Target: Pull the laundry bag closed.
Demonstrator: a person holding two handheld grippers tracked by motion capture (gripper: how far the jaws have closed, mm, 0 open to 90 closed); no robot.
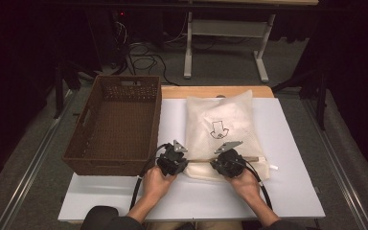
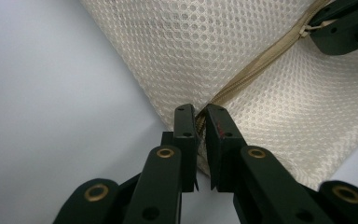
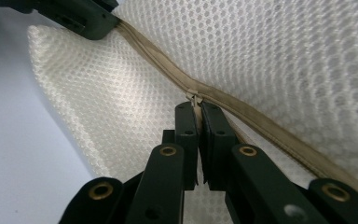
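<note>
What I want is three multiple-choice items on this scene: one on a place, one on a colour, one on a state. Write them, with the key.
1. Where does the wicker basket stand?
A. Left of the mesh bag
B. On top of it
C. Right of it

2. What colour is the bag's zipper?
A. Red
B. Beige
C. Blue

3. How is the right tool?
A. Wide open above the table
B. Shut on the zipper pull
C. Shut on the basket's rim

Key: 1 A, the high view shows the basket beside the bag's left edge. 2 B, both gripper views show a beige strip across white mesh. 3 B, its jaws pinch the pull between them.
</note>
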